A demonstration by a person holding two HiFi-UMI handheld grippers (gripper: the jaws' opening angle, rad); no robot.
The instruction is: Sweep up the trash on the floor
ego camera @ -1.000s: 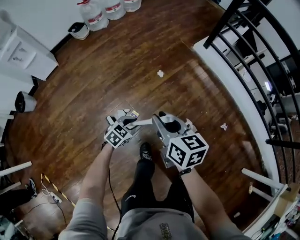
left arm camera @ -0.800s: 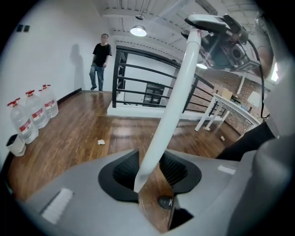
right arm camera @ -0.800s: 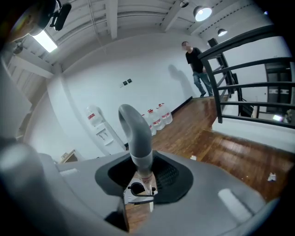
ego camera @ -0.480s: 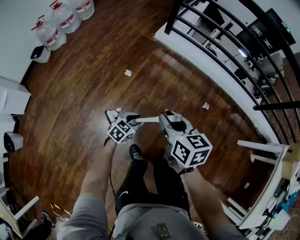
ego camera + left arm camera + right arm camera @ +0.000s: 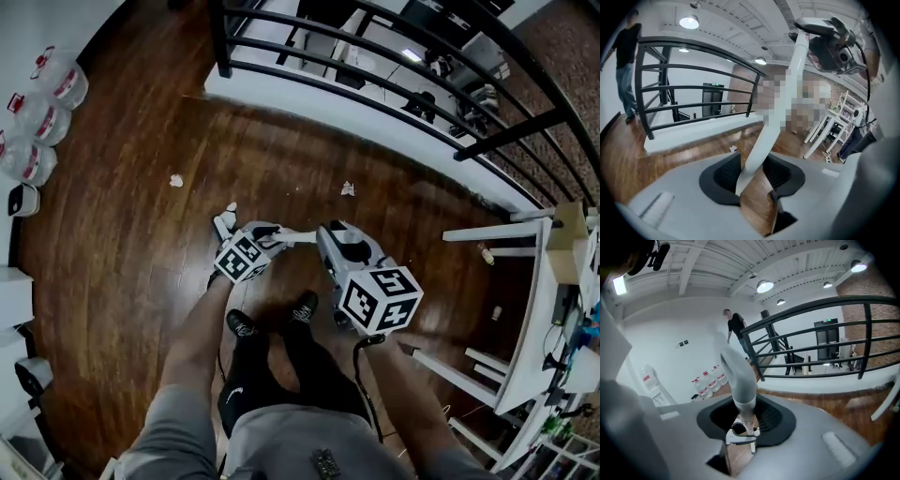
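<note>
I carry a white pole (image 5: pixel 292 235) above the dark wood floor. It runs between my two grippers. My left gripper (image 5: pixel 246 228) is shut on its lower stretch, and the pole (image 5: pixel 797 70) rises from between the black pads (image 5: pixel 724 176) to the other gripper. My right gripper (image 5: pixel 326 234) is shut on it higher up, where the pole's grey top end (image 5: pixel 740 380) sticks out past the jaws. Its lower end is hidden. One crumpled white scrap (image 5: pixel 348 188) lies just ahead of the grippers, and another scrap (image 5: pixel 176 180) lies to the left. The left gripper view shows a scrap (image 5: pixel 733 148) near the ledge.
A black railing (image 5: pixel 375 94) on a white ledge (image 5: pixel 309 101) crosses the top of the head view. Water bottles (image 5: pixel 37 122) stand at the far left. White frame legs (image 5: pixel 487 230) and small bits lie at the right. A person (image 5: pixel 736 324) stands by the railing.
I have turned and walked: the railing has swung from the right edge to across the top, and the bottles have slid to the left. Both grippers keep hold of the pole.
</note>
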